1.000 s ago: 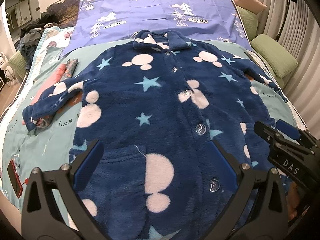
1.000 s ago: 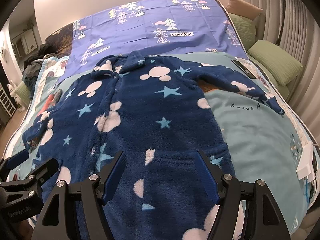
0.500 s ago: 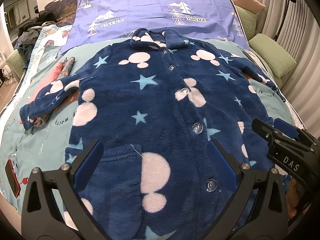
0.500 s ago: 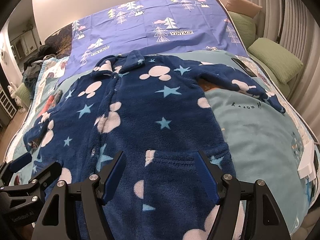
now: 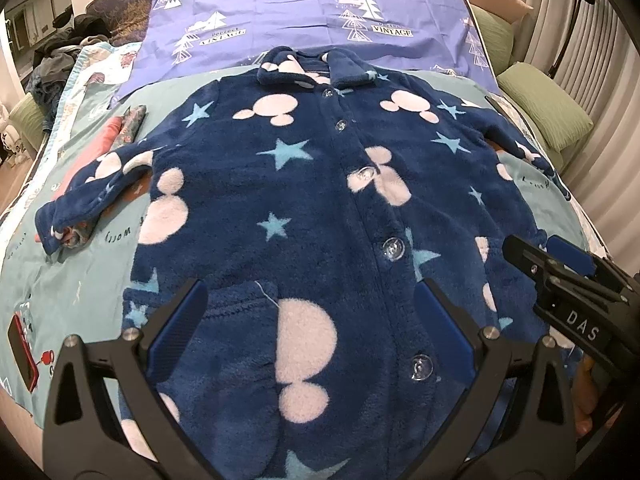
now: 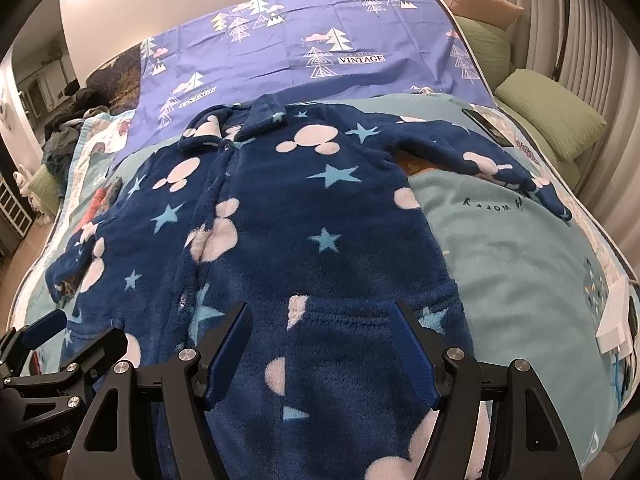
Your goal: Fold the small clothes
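A small navy fleece pyjama top [image 5: 312,208] with pink mouse heads, blue stars and clear buttons lies flat and buttoned on the bed, collar at the far end, both sleeves spread sideways. My left gripper [image 5: 310,300] hovers open above its lower left pocket, nothing between the blue pads. The right gripper [image 6: 320,320] hangs open over the lower right pocket of the same top [image 6: 304,216], also holding nothing. Each gripper shows at the edge of the other's view: the right gripper [image 5: 560,264] and the left gripper [image 6: 64,340].
The top rests on a teal blanket [image 6: 520,264] over a purple tree-print sheet [image 5: 304,12]. Folded red and patterned clothes [image 5: 120,132] lie left of the sleeve. A red phone [image 5: 22,344] sits at the left bed edge, a white object [image 6: 616,316] at the right edge, green pillows [image 6: 552,120] beyond.
The left wrist view has tilted slightly, so the top sits a little lower in frame. The garment and both grippers' jaws look the same as before.
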Available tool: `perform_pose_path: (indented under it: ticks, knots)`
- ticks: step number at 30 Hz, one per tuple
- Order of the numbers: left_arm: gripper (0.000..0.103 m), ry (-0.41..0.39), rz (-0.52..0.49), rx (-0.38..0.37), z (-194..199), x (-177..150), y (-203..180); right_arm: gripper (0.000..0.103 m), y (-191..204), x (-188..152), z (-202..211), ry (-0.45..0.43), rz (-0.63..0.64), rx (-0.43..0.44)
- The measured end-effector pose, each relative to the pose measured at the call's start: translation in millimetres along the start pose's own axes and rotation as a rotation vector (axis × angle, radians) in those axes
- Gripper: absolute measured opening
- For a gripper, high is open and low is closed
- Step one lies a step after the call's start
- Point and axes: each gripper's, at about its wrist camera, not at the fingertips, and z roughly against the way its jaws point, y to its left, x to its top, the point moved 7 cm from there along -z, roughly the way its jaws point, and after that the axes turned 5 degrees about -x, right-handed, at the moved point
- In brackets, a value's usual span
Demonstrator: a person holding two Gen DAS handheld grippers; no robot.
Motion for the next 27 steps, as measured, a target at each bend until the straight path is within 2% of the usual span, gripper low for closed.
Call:
perform_pose_path:
  ticks: [3,5,10,12,27]
  knots:
    - [0.102,0.016,0.006,-0.022,-2.2,-1.2,-0.7,0.072,-0.2,-0.4,-1.2,0.007,0.0,-0.004]
    - [0.102,0.042,0.022,-0.064,-5.7,-2.0,-2.4,0.072,-1.0,-0.9,-3.0,0.019,0.001,-0.013]
    - [0.102,0.205,0.142,-0.295,-18.5,-10.0,-13.3,0.072,-6.0,-0.8,-10.4,0.067,-0.004,-0.047]
    - [0.102,0.238,0.173,-0.343,-19.8,-11.4,-17.7,0.072,-8.3,-0.9,-12.6,0.088,-0.012,-0.054]
    - [0.102,0.266,0.198,-0.325,-24.8,-13.8,-10.3,0.072,-9.3,1.8,-20.7,0.122,0.027,-0.11]
